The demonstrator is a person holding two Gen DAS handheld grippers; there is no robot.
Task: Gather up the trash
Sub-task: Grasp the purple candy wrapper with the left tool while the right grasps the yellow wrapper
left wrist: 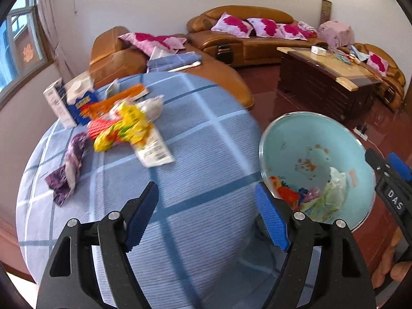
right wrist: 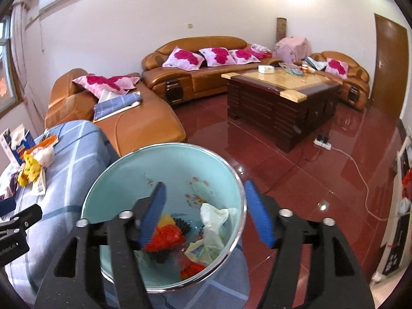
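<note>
A turquoise enamel basin (left wrist: 296, 139) with a metal rim stands at the right edge of a table under a blue checked cloth (left wrist: 206, 134). Inside it lie crumpled wrappers (right wrist: 170, 234) and a white tissue (right wrist: 213, 216). Loose trash is heaped at the table's far left: a yellow wrapper (left wrist: 128, 126), a white labelled paper (left wrist: 154, 152), an orange packet (left wrist: 116, 103), and a purple wrapper (left wrist: 69, 170) apart. My left gripper (left wrist: 206, 193) hangs open over bare cloth, nothing between its fingers. My right gripper (right wrist: 204, 184) is open astride the basin's rim (right wrist: 239, 177), one finger inside, one outside.
White and blue boxes (left wrist: 61, 100) stand behind the trash heap. Beyond the table are an orange leather sofa (right wrist: 195, 77) with pink cushions, a dark coffee table (right wrist: 280, 97), a red tiled floor (right wrist: 309, 180) and a power strip with a cable (right wrist: 322, 143).
</note>
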